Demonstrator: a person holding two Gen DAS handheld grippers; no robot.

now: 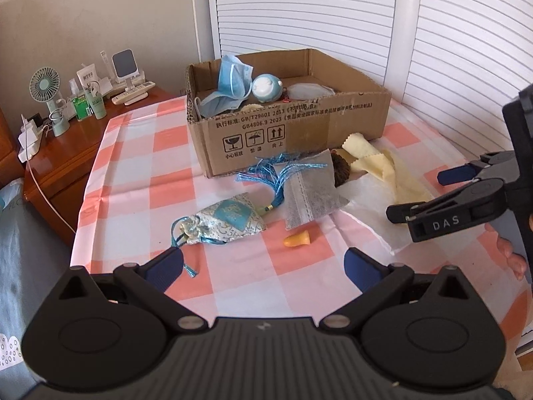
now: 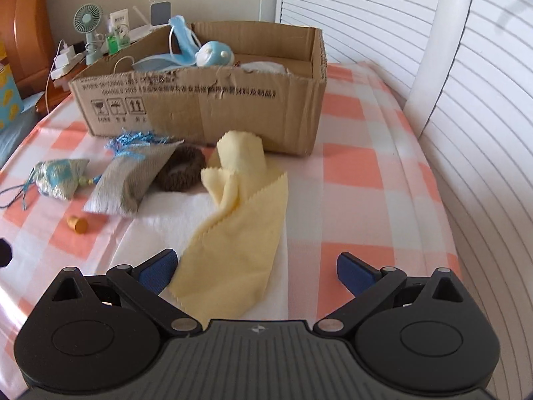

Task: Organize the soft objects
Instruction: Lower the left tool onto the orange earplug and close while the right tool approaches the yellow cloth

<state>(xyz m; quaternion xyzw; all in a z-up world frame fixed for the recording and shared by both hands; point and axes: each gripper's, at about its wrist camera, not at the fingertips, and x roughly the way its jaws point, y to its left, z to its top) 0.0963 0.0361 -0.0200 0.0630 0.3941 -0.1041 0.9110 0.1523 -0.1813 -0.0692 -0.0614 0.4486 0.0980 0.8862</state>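
Observation:
A cardboard box [image 1: 299, 133] [image 2: 233, 113] stands on the checked cloth and holds blue face masks [image 1: 230, 83] and a round blue plush [image 1: 266, 88]. In front of it lie a brocade pouch [image 1: 230, 221] [image 2: 60, 178] with a blue tassel, a grey sachet [image 1: 309, 196] [image 2: 133, 180], a brown scrunchie [image 2: 181, 171], a yellow cloth [image 2: 240, 220] [image 1: 383, 166] on a white tissue, and an orange earplug [image 1: 296, 238] [image 2: 78, 224]. My left gripper [image 1: 263, 270] is open and empty just before the pouch. My right gripper [image 2: 256, 271] is open over the yellow cloth's near end.
A wooden nightstand [image 1: 66, 153] at the left carries a small fan [image 1: 46, 96], bottles, remotes and a charger cable. White louvred doors [image 1: 333, 16] stand behind the box. The bed edge drops off at the left and right.

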